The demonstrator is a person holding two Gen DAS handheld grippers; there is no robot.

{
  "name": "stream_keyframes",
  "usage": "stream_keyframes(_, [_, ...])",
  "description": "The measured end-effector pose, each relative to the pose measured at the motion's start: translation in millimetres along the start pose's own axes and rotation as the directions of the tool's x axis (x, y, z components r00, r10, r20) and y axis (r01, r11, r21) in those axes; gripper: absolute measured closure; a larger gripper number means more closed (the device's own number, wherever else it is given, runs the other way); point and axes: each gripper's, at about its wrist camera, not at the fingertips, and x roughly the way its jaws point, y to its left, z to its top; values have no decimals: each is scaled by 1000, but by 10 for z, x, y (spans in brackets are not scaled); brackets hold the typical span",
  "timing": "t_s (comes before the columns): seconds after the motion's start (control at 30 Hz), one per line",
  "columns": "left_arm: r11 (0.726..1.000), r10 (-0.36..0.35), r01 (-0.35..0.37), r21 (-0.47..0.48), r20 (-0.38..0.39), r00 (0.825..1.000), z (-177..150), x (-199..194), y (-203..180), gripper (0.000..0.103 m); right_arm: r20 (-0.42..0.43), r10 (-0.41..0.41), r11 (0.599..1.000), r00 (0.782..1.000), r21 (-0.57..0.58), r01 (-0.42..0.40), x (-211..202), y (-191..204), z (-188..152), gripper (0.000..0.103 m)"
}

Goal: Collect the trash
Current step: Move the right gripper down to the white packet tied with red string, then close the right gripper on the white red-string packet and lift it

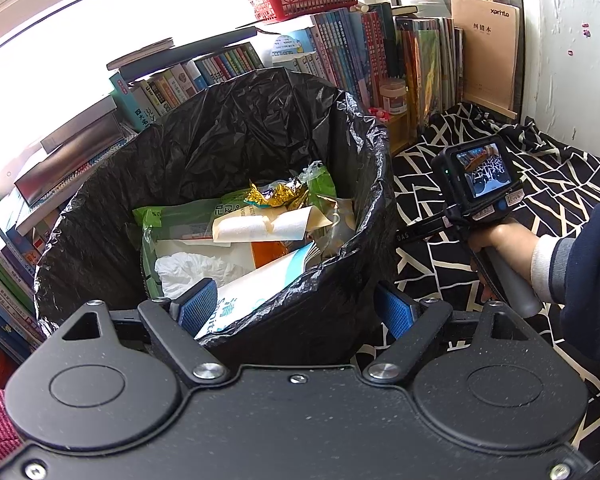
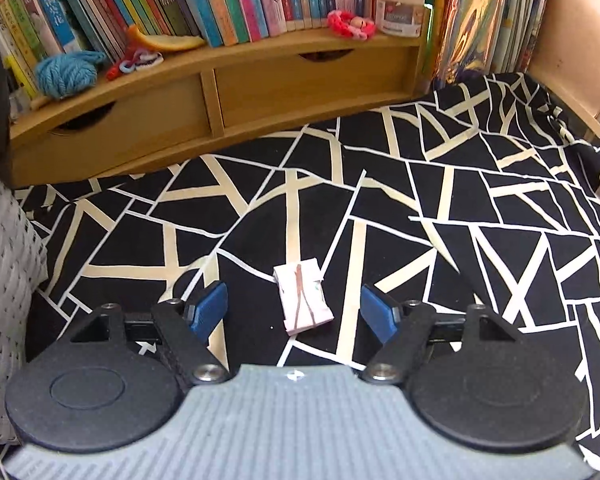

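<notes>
A small folded pink-and-white wrapper (image 2: 303, 300) lies flat on the black-and-cream patterned cloth (image 2: 440, 200), squarely between the blue pads of the right gripper (image 2: 295, 309), whose jaws stand apart with clear gaps on both sides and nothing in their grip. Because the scrap is thin and rests flush on soft fabric, the likeliest failure is that the pads close above it and miss, or that they pinch a fold of cloth along with it and drag the covering up; either would come from stopping at the wrong height before closing. The wrapper also sits slightly skewed to the pads, so a squeeze could flick it sideways instead of trapping it. To the left, the left gripper (image 1: 296, 312) straddles the near rim of the bin with the black liner (image 1: 228, 128): one pad is inside, the other outside, and whether they press on the rim cannot be told. The bin already holds packets, tissue and foil. If that rim is in fact unsupported, the bin could tip during the drop. The wooden shelf (image 2: 220, 92) with books and yarn stands well clear.
</notes>
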Motion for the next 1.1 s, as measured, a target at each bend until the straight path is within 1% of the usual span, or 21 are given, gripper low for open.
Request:
stream_keyframes(0.17, [1000, 5, -5, 2, 1, 1000, 0, 8, -6, 19, -3, -7, 1000, 1000, 21, 8, 48, -25, -25, 20])
stream_keyframes(0.37, [1000, 6, -6, 3, 1, 1000, -2, 13, -9, 19, -5, 4, 1000, 1000, 30, -4, 51, -60, -20, 21])
stream_keyframes(0.5, [1000, 5, -5, 3, 1, 1000, 0, 15, -9, 19, -5, 5, 1000, 1000, 29, -4, 45, -45, -19, 23])
stream_keyframes(0.57, [1000, 6, -6, 3, 1, 1000, 0, 15, -8, 19, -5, 3, 1000, 1000, 24, -3, 43, -41, -22, 25])
stream_keyframes(0.67, [1000, 6, -6, 4, 1, 1000, 0, 15, -8, 19, -4, -1, 1000, 1000, 12, 1, 33, -41, -23, 36])
stream_keyframes(0.73, [1000, 6, -6, 4, 1, 1000, 0, 15, -8, 19, -3, -5, 1000, 1000, 9, 5, 28, -41, -22, 45])
stream_keyframes(0.8, [1000, 6, -6, 4, 1, 1000, 0, 15, -8, 19, -2, -10, 1000, 1000, 8, 10, 24, -38, -20, 51])
stream_keyframes(1.1, [1000, 6, -6, 4, 1, 1000, 0, 16, -8, 19, 1, -5, 1000, 1000, 3, 5, 4, -40, -15, 61])
